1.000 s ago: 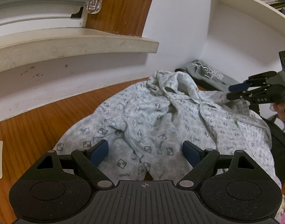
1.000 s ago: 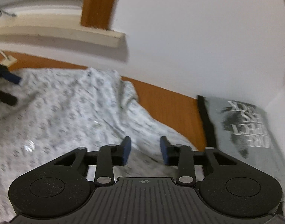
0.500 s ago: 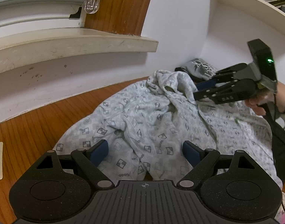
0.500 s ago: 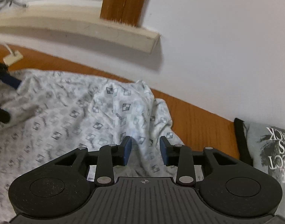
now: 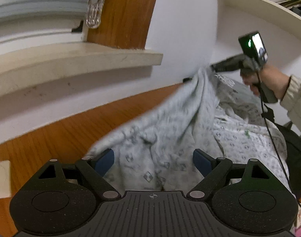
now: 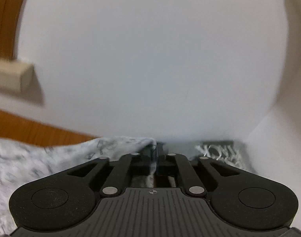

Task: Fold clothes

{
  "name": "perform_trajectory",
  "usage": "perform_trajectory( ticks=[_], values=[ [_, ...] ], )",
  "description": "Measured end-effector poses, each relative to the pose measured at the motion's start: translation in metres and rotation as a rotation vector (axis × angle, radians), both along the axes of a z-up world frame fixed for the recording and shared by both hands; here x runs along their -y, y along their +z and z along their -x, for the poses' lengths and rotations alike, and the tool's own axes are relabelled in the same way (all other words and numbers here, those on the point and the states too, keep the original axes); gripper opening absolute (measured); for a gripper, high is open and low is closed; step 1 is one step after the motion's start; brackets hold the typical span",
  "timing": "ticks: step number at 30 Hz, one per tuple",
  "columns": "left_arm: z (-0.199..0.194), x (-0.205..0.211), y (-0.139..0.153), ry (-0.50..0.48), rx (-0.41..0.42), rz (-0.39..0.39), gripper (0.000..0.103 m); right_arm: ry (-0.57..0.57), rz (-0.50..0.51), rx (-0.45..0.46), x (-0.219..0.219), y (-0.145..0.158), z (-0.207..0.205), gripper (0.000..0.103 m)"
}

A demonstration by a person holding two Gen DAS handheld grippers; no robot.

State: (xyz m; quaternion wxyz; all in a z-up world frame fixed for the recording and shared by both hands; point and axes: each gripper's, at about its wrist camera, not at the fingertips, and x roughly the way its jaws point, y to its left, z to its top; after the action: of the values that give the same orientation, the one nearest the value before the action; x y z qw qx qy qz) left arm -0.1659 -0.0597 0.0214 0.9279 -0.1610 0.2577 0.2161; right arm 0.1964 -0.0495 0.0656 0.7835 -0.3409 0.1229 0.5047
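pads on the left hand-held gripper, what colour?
Dark blue pads, on black arms; clearest in the left wrist view.

The right gripper (image 6: 156, 154) now pinches a corner of the patterned garment (image 5: 170, 130) — a second ago its jaws stood apart above the cloth. That corner rises off the wooden surface (image 5: 71, 130) (blurred), pulled taut toward the white wall (image 6: 150, 59).
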Motion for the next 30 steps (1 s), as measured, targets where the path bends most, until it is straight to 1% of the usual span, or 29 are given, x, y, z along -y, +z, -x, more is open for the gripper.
perform_trajectory(
  ticks=[1, 2, 3, 4, 6, 7, 8, 11, 13, 15, 16, 17, 20, 24, 26, 27, 28, 29, 30],
  values=[
    [0.004, 0.0, 0.004, 0.011, -0.007, -0.01, 0.089, 0.019, -0.018, -0.022, 0.008, -0.004, 0.002, 0.034],
    [0.008, -0.001, 0.008, 0.021, -0.014, -0.016, 0.089, 0.038, -0.053, -0.057, 0.019, -0.008, 0.005, 0.038],
    [0.011, -0.002, 0.011, 0.031, -0.021, -0.021, 0.089, 0.049, -0.072, -0.093, 0.028, -0.012, 0.007, 0.044],
    [0.017, -0.002, 0.013, 0.042, -0.033, -0.024, 0.089, 0.071, -0.079, -0.142, 0.038, -0.017, 0.008, 0.049],
    [0.028, -0.001, 0.015, 0.063, -0.062, -0.03, 0.089, 0.115, -0.091, -0.242, 0.059, -0.027, 0.011, 0.052],
    [0.034, 0.0, 0.016, 0.073, -0.078, -0.035, 0.089, 0.138, -0.079, -0.266, 0.066, -0.034, 0.014, 0.056],
    [0.04, 0.001, 0.016, 0.082, -0.094, -0.039, 0.089, 0.162, -0.066, -0.286, 0.071, -0.042, 0.018, 0.057],
    [0.059, 0.006, 0.015, 0.105, -0.138, -0.039, 0.089, 0.198, -0.053, -0.283, 0.085, -0.058, 0.027, 0.058],
    [0.071, 0.012, 0.015, 0.118, -0.159, -0.036, 0.083, 0.2, -0.056, -0.276, 0.09, -0.068, 0.031, 0.062],
    [0.08, 0.018, 0.016, 0.125, -0.175, -0.034, 0.079, 0.191, -0.069, -0.278, 0.092, -0.069, 0.032, 0.066],
    [0.085, 0.021, 0.016, 0.13, -0.18, -0.034, 0.076, 0.186, -0.07, -0.289, 0.092, -0.069, 0.031, 0.067],
    [0.09, 0.024, 0.017, 0.132, -0.187, -0.035, 0.075, 0.181, -0.07, -0.303, 0.092, -0.071, 0.03, 0.068],
    [0.107, 0.031, 0.018, 0.147, -0.203, -0.034, 0.075, 0.164, -0.07, -0.338, 0.089, -0.076, 0.027, 0.072],
    [0.128, 0.04, 0.013, 0.173, -0.221, -0.012, 0.079, 0.159, -0.072, -0.33, 0.089, -0.079, 0.029, 0.073],
    [0.135, 0.044, 0.01, 0.176, -0.224, 0.003, 0.077, 0.155, -0.074, -0.329, 0.088, -0.079, 0.03, 0.074],
    [0.138, 0.045, 0.008, 0.172, -0.228, 0.006, 0.072, 0.153, -0.075, -0.327, 0.089, -0.079, 0.03, 0.074],
    [0.14, 0.047, 0.006, 0.166, -0.233, 0.007, 0.064, 0.151, -0.076, -0.325, 0.09, -0.079, 0.031, 0.074],
    [0.14, 0.048, 0.005, 0.164, -0.237, 0.008, 0.06, 0.15, -0.076, -0.323, 0.091, -0.079, 0.03, 0.074],
    [0.14, 0.049, 0.005, 0.162, -0.241, 0.007, 0.046, 0.149, -0.076, -0.319, 0.092, -0.079, 0.031, 0.074]
  ],
)
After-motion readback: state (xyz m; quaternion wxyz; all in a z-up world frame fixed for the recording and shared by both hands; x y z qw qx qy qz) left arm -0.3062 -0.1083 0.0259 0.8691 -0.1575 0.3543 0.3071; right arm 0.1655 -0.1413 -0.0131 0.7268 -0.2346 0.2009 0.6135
